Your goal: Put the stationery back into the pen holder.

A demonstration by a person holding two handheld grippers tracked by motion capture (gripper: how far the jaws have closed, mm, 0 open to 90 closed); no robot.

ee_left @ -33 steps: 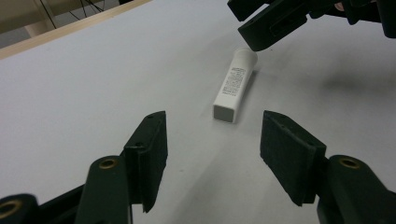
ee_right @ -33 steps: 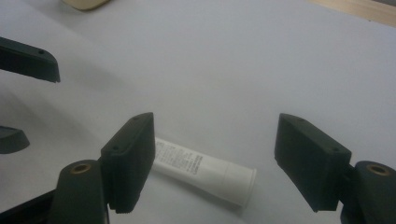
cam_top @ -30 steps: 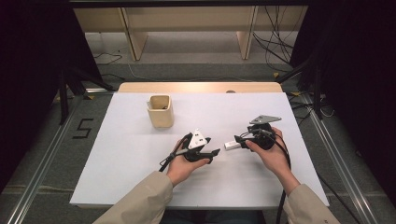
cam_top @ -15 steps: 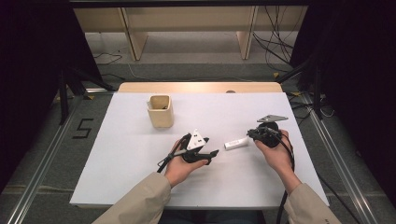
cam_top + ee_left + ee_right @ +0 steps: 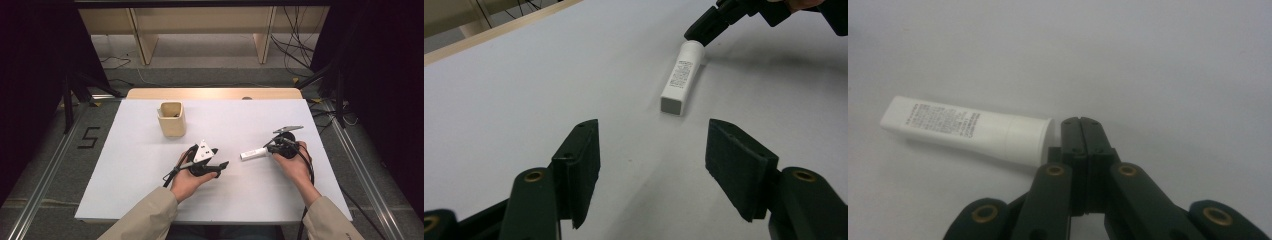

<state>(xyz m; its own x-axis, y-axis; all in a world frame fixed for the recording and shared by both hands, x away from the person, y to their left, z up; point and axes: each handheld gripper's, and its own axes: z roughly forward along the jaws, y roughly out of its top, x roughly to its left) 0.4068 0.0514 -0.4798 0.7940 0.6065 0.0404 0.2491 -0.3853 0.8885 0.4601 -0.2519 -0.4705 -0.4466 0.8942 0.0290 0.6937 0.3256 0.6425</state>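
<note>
A small white tube (image 5: 252, 153) with fine print lies flat on the white table (image 5: 250, 115), right of centre. My right gripper (image 5: 270, 148) sits at the tube's cap end. Its jaws have just closed together and nothing is between them. In the right gripper view the tube (image 5: 968, 131) lies just left of the shut gripper (image 5: 1080, 122), cap beside the jaw tips. My left gripper (image 5: 221, 169) rests near the table's middle, open and empty. It points at the tube (image 5: 681, 80), which lies a short way beyond the gripper (image 5: 651, 165), with the right gripper (image 5: 704, 30) behind it.
A beige square cup (image 5: 172, 119) stands upright at the back left of the table, something dark inside. A wooden strip (image 5: 215, 93) runs along the table's far edge. Cables trail from both grippers toward the person.
The right hand and the tube have shifted a little to the right since a second ago. The left hand has stayed where it was.
</note>
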